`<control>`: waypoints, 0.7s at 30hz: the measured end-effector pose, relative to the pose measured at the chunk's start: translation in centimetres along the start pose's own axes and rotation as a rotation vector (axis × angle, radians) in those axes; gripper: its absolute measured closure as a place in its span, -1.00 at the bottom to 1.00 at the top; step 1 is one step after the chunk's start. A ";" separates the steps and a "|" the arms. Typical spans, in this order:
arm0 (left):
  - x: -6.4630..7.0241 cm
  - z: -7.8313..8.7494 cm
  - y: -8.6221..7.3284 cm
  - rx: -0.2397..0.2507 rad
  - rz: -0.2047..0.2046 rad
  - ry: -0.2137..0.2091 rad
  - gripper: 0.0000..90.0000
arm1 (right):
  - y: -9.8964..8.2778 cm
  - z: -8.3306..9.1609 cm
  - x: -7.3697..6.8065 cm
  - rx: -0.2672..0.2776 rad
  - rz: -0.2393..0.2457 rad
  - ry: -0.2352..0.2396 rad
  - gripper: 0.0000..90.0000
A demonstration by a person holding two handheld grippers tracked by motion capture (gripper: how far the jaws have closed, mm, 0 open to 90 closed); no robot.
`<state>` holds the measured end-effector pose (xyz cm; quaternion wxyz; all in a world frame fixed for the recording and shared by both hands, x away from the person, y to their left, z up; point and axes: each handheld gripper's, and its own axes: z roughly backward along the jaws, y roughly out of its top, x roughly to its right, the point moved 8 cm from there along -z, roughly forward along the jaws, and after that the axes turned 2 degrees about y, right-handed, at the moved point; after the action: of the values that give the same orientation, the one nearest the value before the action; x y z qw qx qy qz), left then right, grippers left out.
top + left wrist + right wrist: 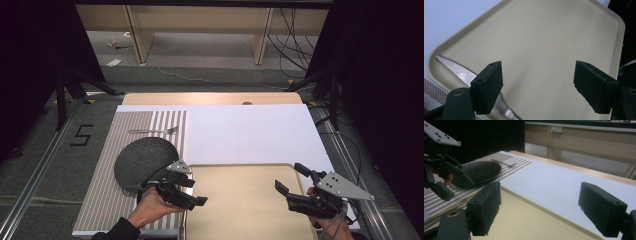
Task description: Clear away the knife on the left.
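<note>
Left tool (192, 195) and right tool (295, 192), both spread wide and empty, flank a beige tray (544, 37) bearing a serrated knife (459, 71): thin, stiff, probably slippery, best gripped at its handle.

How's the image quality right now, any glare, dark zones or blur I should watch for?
High view: the white board is evenly lit, and the surroundings at both sides fall to black. Left gripper view: the knife blade glints on the beige tray, and the near jaws look soft. Right gripper view: dim overall, the dark plate loses detail, and the fork is small and blurred.
</note>
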<state>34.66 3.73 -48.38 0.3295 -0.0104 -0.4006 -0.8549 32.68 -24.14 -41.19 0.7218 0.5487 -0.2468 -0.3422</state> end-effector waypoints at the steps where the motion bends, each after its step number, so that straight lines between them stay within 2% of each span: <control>1: 0.0 0.1 0.1 0.012 0.000 0.000 -0.53 | 0.0 0.0 0.0 0.000 0.001 0.000 -0.57; 5: 0.2 0.6 0.7 0.091 0.006 -0.013 -0.54 | 0.0 0.0 0.0 0.003 0.002 0.000 -0.57; 16: 0.2 1.8 1.7 0.223 0.015 -0.019 -0.59 | 0.2 0.1 -0.1 0.015 -0.009 0.011 -0.58; 21: 0.2 2.3 2.0 0.266 0.007 -0.017 -0.62 | 0.1 0.1 0.0 0.013 -0.010 0.012 -0.59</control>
<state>35.05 4.34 -45.42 0.3276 0.0247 -0.5132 -0.7929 32.64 -24.16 -41.04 0.7181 0.5566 -0.2420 -0.3406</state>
